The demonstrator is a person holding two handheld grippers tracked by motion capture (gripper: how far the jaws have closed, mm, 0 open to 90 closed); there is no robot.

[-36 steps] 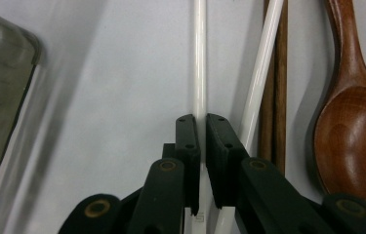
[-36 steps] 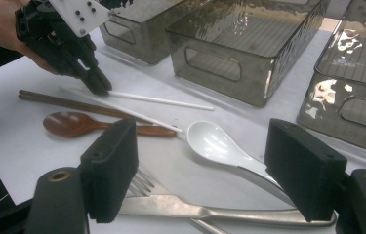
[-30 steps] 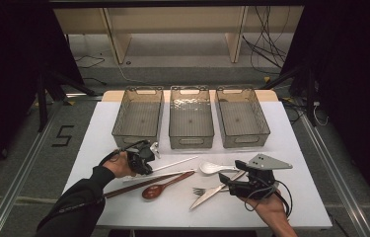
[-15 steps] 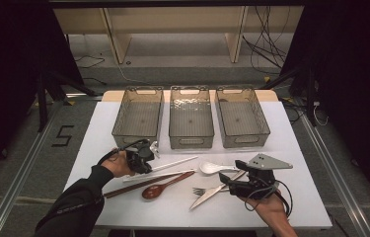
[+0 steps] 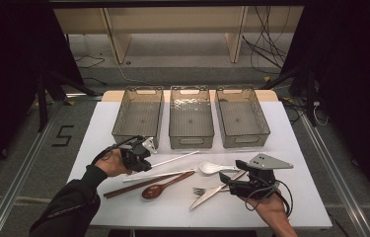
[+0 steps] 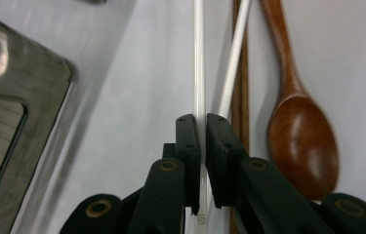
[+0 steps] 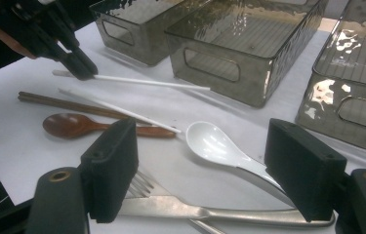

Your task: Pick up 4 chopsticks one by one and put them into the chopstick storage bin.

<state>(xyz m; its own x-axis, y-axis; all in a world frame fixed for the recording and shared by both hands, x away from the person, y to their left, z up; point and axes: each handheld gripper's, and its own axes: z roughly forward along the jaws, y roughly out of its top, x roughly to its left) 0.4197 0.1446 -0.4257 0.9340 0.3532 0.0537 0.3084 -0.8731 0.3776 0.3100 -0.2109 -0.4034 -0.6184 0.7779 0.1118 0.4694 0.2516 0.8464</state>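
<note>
Lit from overhead, bright on the white table (image 5: 301, 148), dark at both sides of the high view. Glare spots on the clear bins (image 7: 336, 53). Soft shadows under the bins. Near jaws blurred in both gripper views; wooden spoon (image 6: 302, 141) slightly soft. Mild grain throughout.

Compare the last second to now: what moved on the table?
The left hand-held gripper, shut on one white chopstick, has lifted a little, and the chopstick's gripped end has come up with it. The right hand-held gripper kept its place with jaws open above the fork and knife. The other white chopstick, brown chopsticks, wooden spoon, white spoon and three bins lie as before.
</note>
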